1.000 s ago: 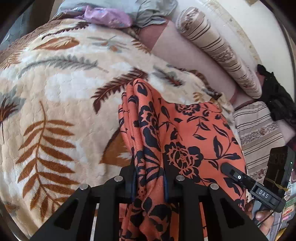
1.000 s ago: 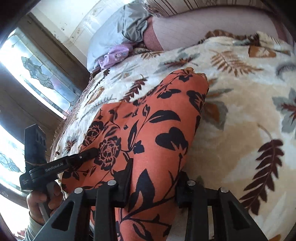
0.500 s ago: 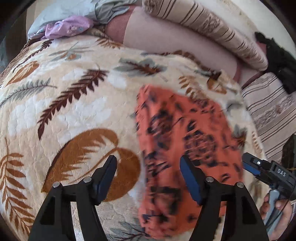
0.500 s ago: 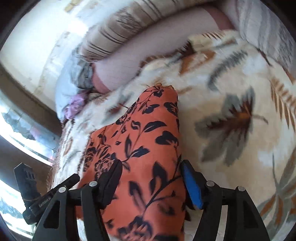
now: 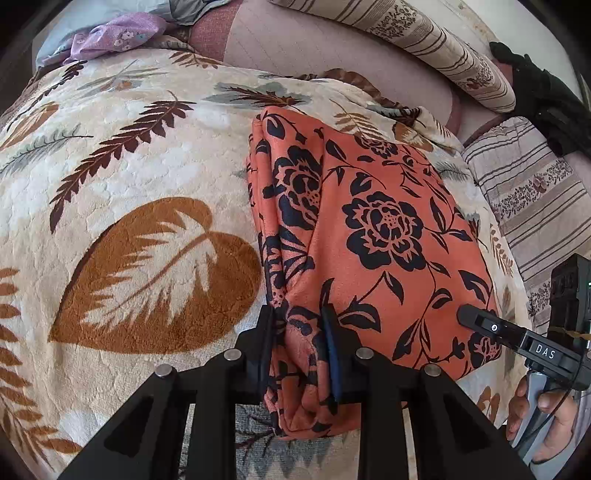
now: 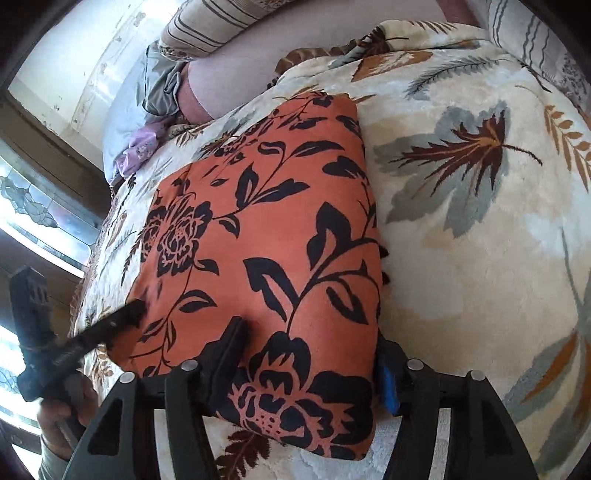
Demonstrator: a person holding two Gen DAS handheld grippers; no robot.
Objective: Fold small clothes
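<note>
An orange garment with black flowers lies folded into a thick rectangle on a leaf-print blanket. My left gripper holds the garment's near left corner, where the cloth bunches up between the pads as the jaws are closing. In the right wrist view the same garment fills the middle. My right gripper straddles its near right corner, jaws closing, with the cloth still flat between them. One finger dents the top and the other sits at the cloth's edge. Each view shows the other gripper at the garment's side.
Striped pillows and a pink mattress edge lie beyond the blanket. A purple and grey pile of clothes sits at the far left corner. A dark object lies at the far right, and a window stands to the left.
Both grippers let go of the lifted garment, opened wide as it dropped flat on the blanket, then came down on its near corners. The left one has pinched cloth again.
</note>
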